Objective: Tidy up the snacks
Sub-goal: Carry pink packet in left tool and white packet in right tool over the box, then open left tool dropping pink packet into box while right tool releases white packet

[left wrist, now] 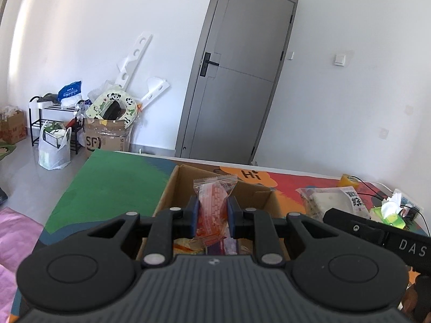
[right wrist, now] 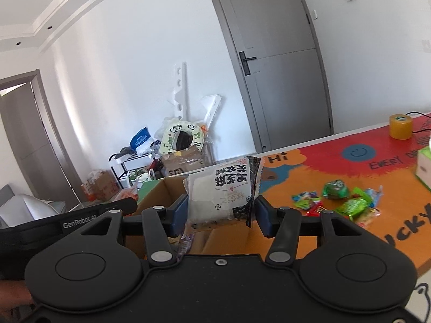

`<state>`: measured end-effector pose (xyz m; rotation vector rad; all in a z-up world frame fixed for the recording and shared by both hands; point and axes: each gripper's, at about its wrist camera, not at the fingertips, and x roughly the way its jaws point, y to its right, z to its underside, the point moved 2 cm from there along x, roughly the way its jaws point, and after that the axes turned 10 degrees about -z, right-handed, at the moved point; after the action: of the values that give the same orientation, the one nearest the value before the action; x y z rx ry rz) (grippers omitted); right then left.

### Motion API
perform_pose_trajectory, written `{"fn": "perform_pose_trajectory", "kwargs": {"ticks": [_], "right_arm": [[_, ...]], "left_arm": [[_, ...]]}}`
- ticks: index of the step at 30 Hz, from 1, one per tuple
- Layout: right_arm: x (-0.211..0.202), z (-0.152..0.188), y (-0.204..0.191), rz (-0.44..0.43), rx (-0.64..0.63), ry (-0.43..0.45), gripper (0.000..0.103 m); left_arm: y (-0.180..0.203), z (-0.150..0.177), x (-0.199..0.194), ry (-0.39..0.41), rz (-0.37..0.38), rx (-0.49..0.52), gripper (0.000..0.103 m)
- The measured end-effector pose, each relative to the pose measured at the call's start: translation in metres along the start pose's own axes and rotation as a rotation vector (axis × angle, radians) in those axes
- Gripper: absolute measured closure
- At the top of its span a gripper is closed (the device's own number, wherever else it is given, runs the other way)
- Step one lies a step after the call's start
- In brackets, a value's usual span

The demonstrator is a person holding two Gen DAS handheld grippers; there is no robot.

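Note:
My left gripper (left wrist: 213,214) is shut on a small orange-red snack packet (left wrist: 214,207), held upright over the open cardboard box (left wrist: 168,188); several wrappers lie in the box bottom. My right gripper (right wrist: 221,212) is shut on a white snack bag with black lettering (right wrist: 221,191), held above the near right part of the cardboard box (right wrist: 153,196). The same white snack bag (left wrist: 336,202) and the right gripper's black body show at the right of the left wrist view. Several loose green and red candies (right wrist: 342,199) lie on the colourful mat (right wrist: 323,167).
A yellow tape roll (right wrist: 400,126) stands at the mat's far edge, with a green-and-white tissue box (right wrist: 424,167) at the right. Black cables run by the tissue box (left wrist: 390,211). Beyond the table are a grey door (left wrist: 237,80), boxes and bags on the floor.

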<state>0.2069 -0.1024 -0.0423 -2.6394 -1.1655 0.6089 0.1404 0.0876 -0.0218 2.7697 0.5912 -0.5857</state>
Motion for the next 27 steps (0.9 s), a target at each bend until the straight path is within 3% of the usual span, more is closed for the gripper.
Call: {"fn": "perform_pose_trajectory", "kwargs": {"ticks": [14,19,27], "right_arm": [[0.043,-0.007,-0.004,-0.012,0.005,-0.033,0.051],[0.049,-0.011,-0.005,-0.007,0.009,-0.037,0.051],[0.059,-0.016,-0.016,-0.036,0.007,-0.039,0.051]], "left_arm": [[0.002,-0.006,0.041,-0.043,0.001,0.019,0.082],[0.002,-0.007,0.053,-0.076,-0.010,0.007,0.077],[-0.016,-0.011,0.037,-0.058,-0.031,-0.029,0.071]]}}
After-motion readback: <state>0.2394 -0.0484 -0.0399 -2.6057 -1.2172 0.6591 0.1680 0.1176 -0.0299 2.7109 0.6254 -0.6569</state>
